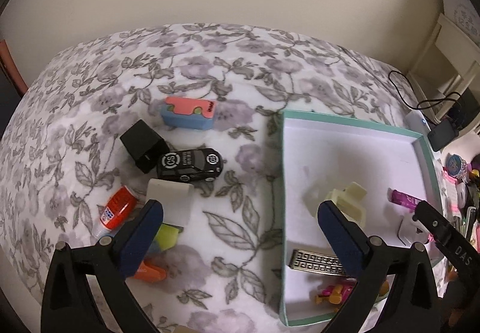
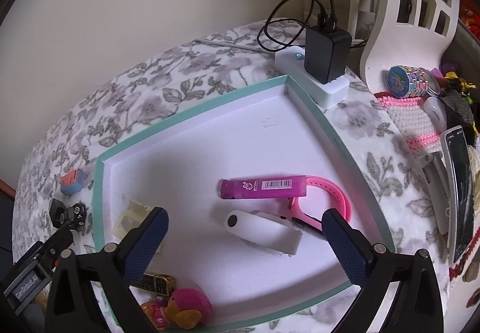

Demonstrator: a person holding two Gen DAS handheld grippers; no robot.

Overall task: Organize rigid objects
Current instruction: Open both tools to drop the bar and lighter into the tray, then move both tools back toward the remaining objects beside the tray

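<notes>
A white tray with a teal rim (image 1: 423,171) (image 2: 186,111) lies on the floral cloth. In it are a purple lighter (image 2: 264,187), a white device (image 2: 264,232), a pink strap (image 2: 336,198), a cream plastic piece (image 1: 349,201) (image 2: 132,217), a patterned metal lighter (image 1: 318,262) (image 2: 157,283) and a pink toy figure (image 2: 180,307). Left of the tray lie a black toy car (image 1: 190,165), a black box (image 1: 142,145), a pink-and-blue block (image 1: 189,112), a white block (image 1: 171,202), a red glue bottle (image 1: 117,210). My left gripper (image 1: 240,231) is open above the cloth. My right gripper (image 2: 244,238) is open over the white device.
A white power strip (image 2: 312,75) with a black charger (image 2: 327,52) and cables sits beyond the tray. A phone (image 2: 460,192), a pink knitted mat (image 2: 414,123) and small trinkets crowd the right side. A yellow piece (image 1: 168,235) and an orange one (image 1: 150,271) lie near my left finger.
</notes>
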